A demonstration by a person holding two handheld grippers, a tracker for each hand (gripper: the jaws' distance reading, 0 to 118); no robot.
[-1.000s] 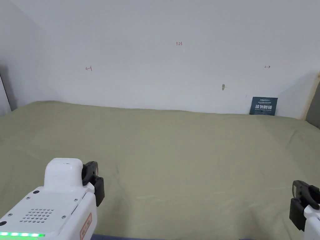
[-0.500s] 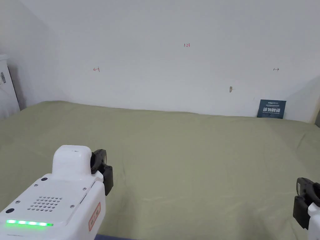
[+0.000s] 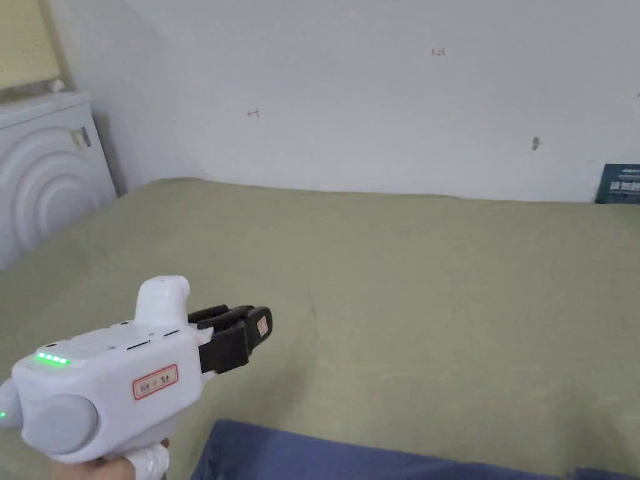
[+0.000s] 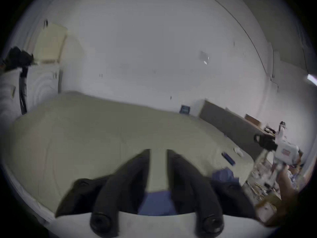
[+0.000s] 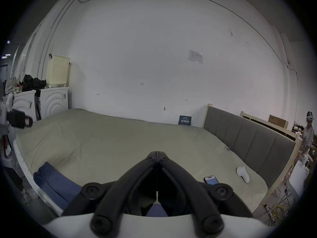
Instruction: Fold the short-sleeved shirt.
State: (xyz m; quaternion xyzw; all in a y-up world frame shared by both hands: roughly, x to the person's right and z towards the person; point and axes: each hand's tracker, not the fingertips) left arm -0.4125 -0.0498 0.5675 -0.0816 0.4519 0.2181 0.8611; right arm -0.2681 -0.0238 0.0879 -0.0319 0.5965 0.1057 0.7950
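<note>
A dark blue shirt (image 3: 325, 453) lies bunched at the near edge of the bed, also seen in the right gripper view (image 5: 54, 181). My left gripper (image 3: 259, 325) hovers above the sheet just beyond the shirt, pointing right; in its own view its jaws (image 4: 157, 153) stand slightly apart with bare sheet between them and blue cloth (image 4: 157, 203) below. My right gripper (image 5: 157, 153) is held above the bed's near edge, jaws closed tip to tip on nothing. It appears far right in the left gripper view (image 4: 257, 139), held by a hand.
An olive-green sheet (image 3: 406, 281) covers the bed against a white wall. A white washing machine (image 3: 44, 169) stands at left, a grey headboard (image 5: 248, 143) at right. A phone (image 5: 211, 180) and a white object (image 5: 242, 174) lie near the headboard. A person (image 5: 307, 133) stands far right.
The head camera has swung left and down, bringing the washing machine and blue shirt into view. My left gripper has turned to point right. The right gripper has left the head view.
</note>
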